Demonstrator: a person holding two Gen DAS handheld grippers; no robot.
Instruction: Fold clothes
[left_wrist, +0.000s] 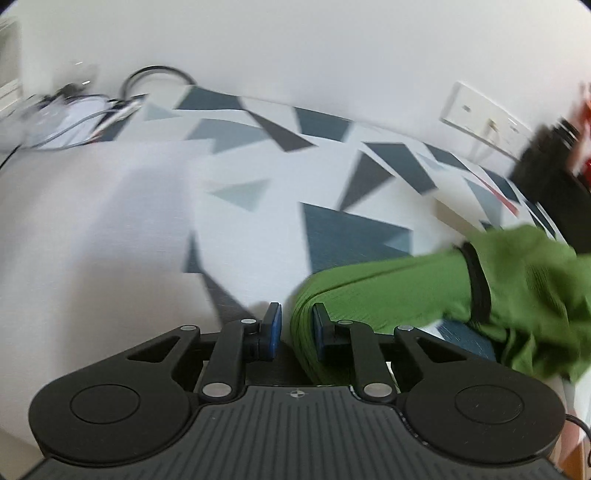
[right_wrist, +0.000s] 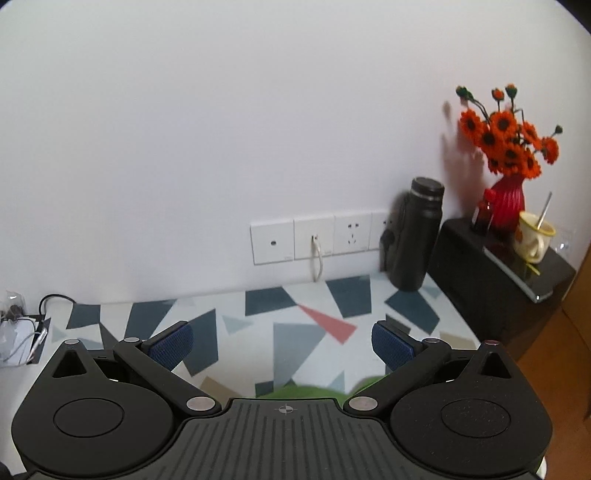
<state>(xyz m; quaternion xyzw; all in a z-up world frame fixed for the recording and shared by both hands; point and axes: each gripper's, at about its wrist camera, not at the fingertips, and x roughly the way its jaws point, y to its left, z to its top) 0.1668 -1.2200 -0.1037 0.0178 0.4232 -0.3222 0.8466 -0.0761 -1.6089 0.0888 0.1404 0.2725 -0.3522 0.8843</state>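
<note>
One green garment (left_wrist: 424, 288), one black flask (right_wrist: 415, 236), one red vase (right_wrist: 508, 201) of orange flowers (right_wrist: 509, 140), one cream mug (right_wrist: 533, 234) holding one spoon (right_wrist: 545, 210), and four wall plates (right_wrist: 321, 238).

My left view is smearing with motion blur across the cloth (left_wrist: 369, 229) and shirt (left_wrist: 517, 280). My right view is staying sharp, evenly lit; flowers (right_wrist: 509, 136) casting soft wall (right_wrist: 258, 110) shadow. Fisheye corners darkening.

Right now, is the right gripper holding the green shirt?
No, the right gripper is wide open with nothing between its pads, and the green shirt only peeks out below it.
</note>
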